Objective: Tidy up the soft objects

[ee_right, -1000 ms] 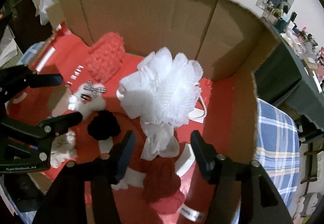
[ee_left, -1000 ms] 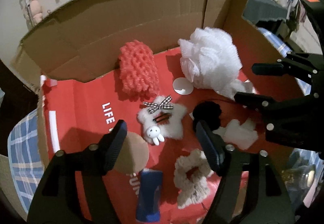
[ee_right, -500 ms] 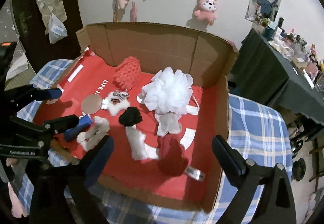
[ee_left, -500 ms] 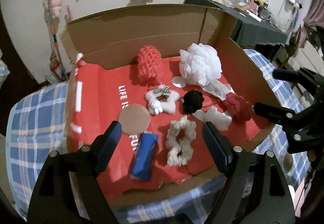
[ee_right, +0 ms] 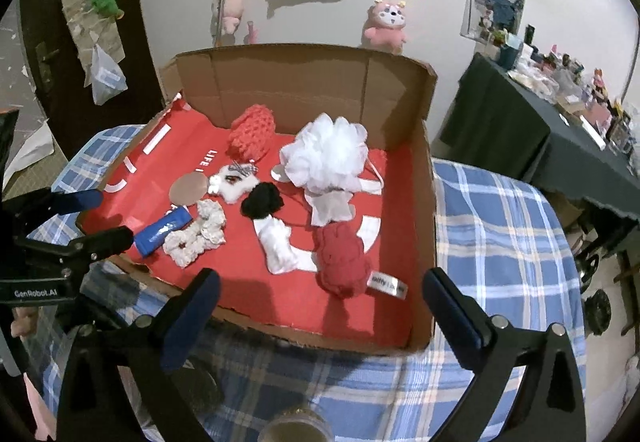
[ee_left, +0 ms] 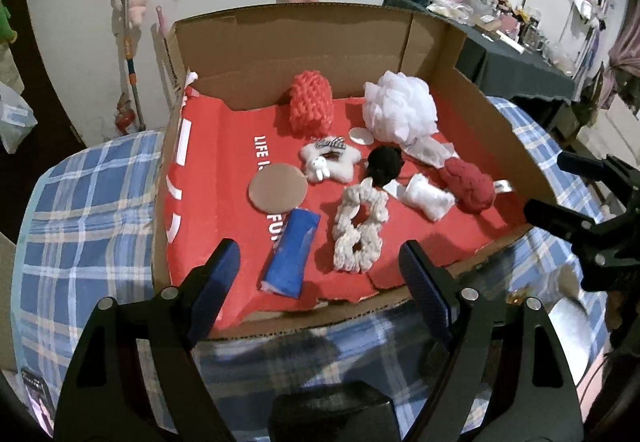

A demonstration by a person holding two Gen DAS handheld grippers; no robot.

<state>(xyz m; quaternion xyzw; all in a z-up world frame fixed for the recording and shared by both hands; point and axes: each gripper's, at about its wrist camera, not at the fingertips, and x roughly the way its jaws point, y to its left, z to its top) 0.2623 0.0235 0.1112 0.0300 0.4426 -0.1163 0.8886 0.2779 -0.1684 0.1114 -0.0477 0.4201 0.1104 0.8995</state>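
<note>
- The left gripper point(ee_left: 320, 266) is hovering with its fingers spread and nothing between them, just over the near edge of the cardboard box point(ee_left: 304, 38).
- The right gripper point(ee_right: 320, 302) is standing spread very wide, its jaws having just been opening, with nothing between them; it too is hanging at the box's near edge.
- Nearest the left fingers, a blue roll point(ee_left: 291, 252) is lying beside a cream scrunchie point(ee_left: 360, 230), with a tan disc point(ee_left: 278, 187) just behind them.
- Nearest the right fingers, a dark red knitted piece point(ee_right: 343, 257) is touching a white fluffy piece point(ee_right: 280, 245).
- Further in, a black pom-pom point(ee_right: 263, 199) and a white star plush point(ee_left: 330, 162) are sitting mid-box.
- At the back, a coral knitted roll point(ee_left: 311, 106) and a white mesh puff point(ee_left: 400, 111) are resting near the rear wall.
- The box is sitting on a blue checked cloth point(ee_right: 496, 226).
</note>
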